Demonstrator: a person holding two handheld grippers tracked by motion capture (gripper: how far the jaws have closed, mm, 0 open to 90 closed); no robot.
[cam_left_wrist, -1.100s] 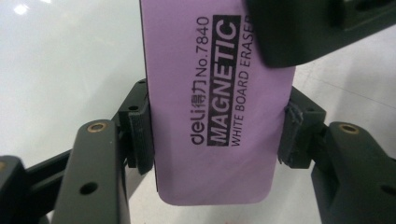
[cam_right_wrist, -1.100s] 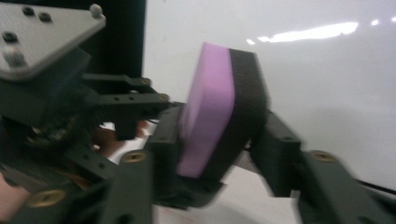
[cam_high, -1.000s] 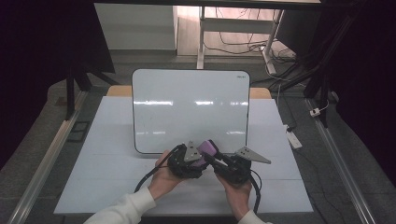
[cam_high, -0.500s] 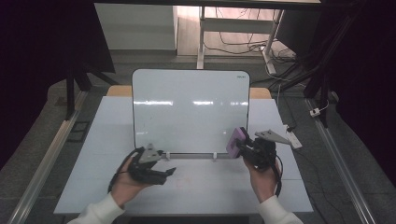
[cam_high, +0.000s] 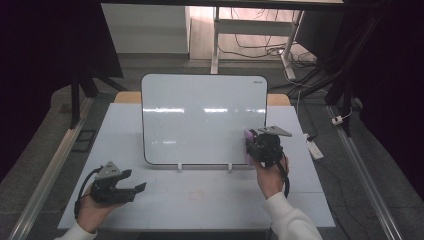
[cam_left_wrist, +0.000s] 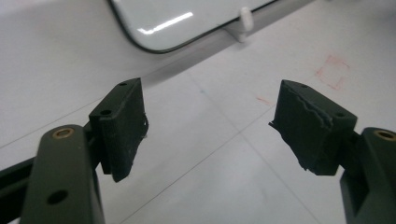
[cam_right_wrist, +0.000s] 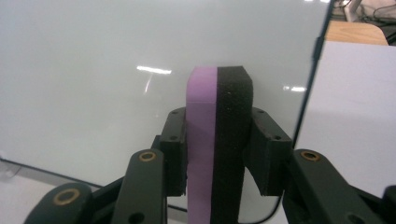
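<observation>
A whiteboard (cam_high: 202, 117) stands upright on small feet on the white table (cam_high: 200, 202). My right gripper (cam_high: 251, 145) is shut on a purple-and-black foam eraser (cam_high: 248, 144) and holds it up against the board's lower right corner. In the right gripper view the eraser (cam_right_wrist: 217, 140) stands upright between the pads (cam_right_wrist: 175, 154), close to the board face (cam_right_wrist: 93, 70); the jaws have just eased open a trace, still pressing on it. My left gripper (cam_high: 134, 180) is low over the table's front left, open. Its jaws (cam_left_wrist: 210, 130) have just been closing slightly with nothing between them.
The board's white feet (cam_high: 179, 166) rest on the table in front of it. A faint red mark (cam_left_wrist: 332, 71) lies on the tabletop. A power strip (cam_high: 313, 146) sits off the table's right edge, and metal rails (cam_high: 45, 175) run along both sides.
Both grippers were together at the eraser in front of the board. The left one let go, opened and moved to the front left. The right carried the eraser right and up to the board.
</observation>
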